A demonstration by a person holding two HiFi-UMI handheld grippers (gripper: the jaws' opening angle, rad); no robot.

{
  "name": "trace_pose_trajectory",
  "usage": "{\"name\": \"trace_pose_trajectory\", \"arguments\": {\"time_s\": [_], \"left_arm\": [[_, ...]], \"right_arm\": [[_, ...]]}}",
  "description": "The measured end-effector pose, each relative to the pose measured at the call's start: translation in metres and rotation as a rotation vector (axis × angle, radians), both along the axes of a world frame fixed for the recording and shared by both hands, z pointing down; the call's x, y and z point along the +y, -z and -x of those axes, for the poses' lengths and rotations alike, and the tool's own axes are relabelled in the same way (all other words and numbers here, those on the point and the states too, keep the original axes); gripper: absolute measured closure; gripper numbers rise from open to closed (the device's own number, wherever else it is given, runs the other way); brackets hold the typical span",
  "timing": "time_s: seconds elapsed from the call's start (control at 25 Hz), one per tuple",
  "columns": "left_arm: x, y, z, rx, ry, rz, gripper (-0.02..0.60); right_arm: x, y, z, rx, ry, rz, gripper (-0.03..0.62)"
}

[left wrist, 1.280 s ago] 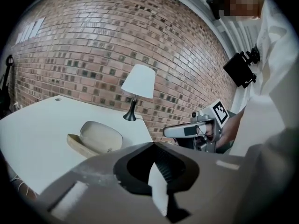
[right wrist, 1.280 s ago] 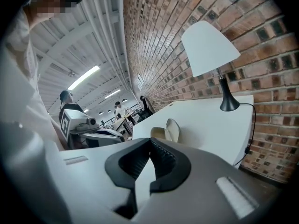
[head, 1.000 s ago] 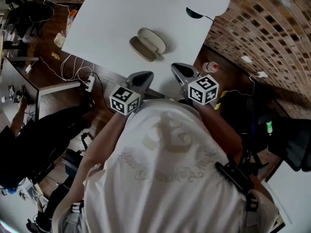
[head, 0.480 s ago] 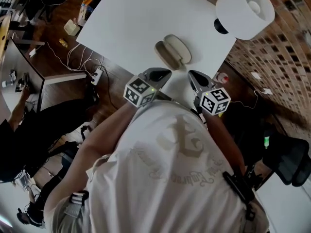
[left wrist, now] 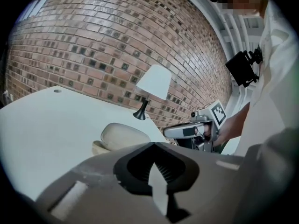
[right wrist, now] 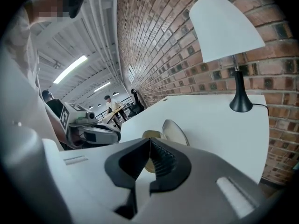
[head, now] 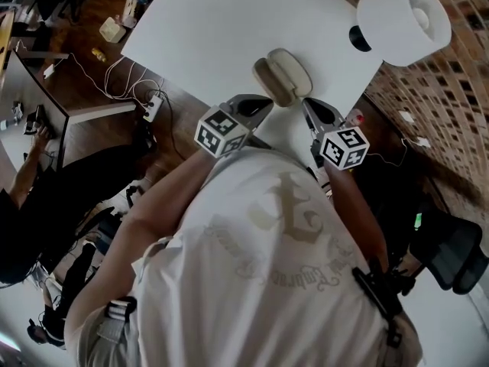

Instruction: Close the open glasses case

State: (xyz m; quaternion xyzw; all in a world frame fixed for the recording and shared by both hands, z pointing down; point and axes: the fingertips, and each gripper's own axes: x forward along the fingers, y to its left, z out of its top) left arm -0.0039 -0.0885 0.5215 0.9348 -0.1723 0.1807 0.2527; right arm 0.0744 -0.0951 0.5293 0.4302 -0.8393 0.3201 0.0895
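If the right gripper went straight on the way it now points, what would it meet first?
Most likely the open beige oval glasses case on the white table; it lies just beyond the right gripper's shut fingers. Depth is hard to judge.

glasses case point(head: 281, 77) on table point(head: 214, 29), near front edge, lid beside base. lamp point(head: 403, 23) on table's far right corner, well apart from case. left gripper point(head: 262, 102) just before case at left, right gripper point(head: 309, 107) just before it at right. power strip point(head: 153, 104) on floor, left of table. chair point(head: 451, 254) right of person.
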Motion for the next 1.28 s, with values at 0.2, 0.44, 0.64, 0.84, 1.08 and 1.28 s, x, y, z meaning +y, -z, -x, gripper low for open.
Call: {"name": "trace_pose_trajectory", "arguments": {"time_s": [0.2,0.44,0.64,0.84,1.08,1.28], "left_arm": [[-0.005,0.000,0.020,0.000,0.013,0.005,0.575],[-0.016,-0.001,0.034,-0.007,0.041,0.010,0.575],[-0.022,-0.001,0.037,-0.003,0.043,0.016,0.575],[-0.028,-0.003,0.044,-0.011,0.047,0.017,0.575],[-0.034,-0.004,0.039,-0.010,0.037,0.023,0.575],[-0.035,-0.002,0.053,-0.016,0.041,0.023,0.575]], "right_arm": [[-0.019,-0.005,0.007,0.077,0.025,0.001,0.585],[-0.043,-0.009,0.004,0.175,0.056,0.003,0.554],[-0.055,-0.014,-0.003,0.248,0.056,0.007,0.504],[-0.070,-0.028,-0.007,0.286,0.049,0.043,0.455],[-0.083,-0.047,-0.021,0.282,0.018,0.135,0.386],[-0.085,-0.063,0.000,0.232,0.042,0.204,0.350]]}}
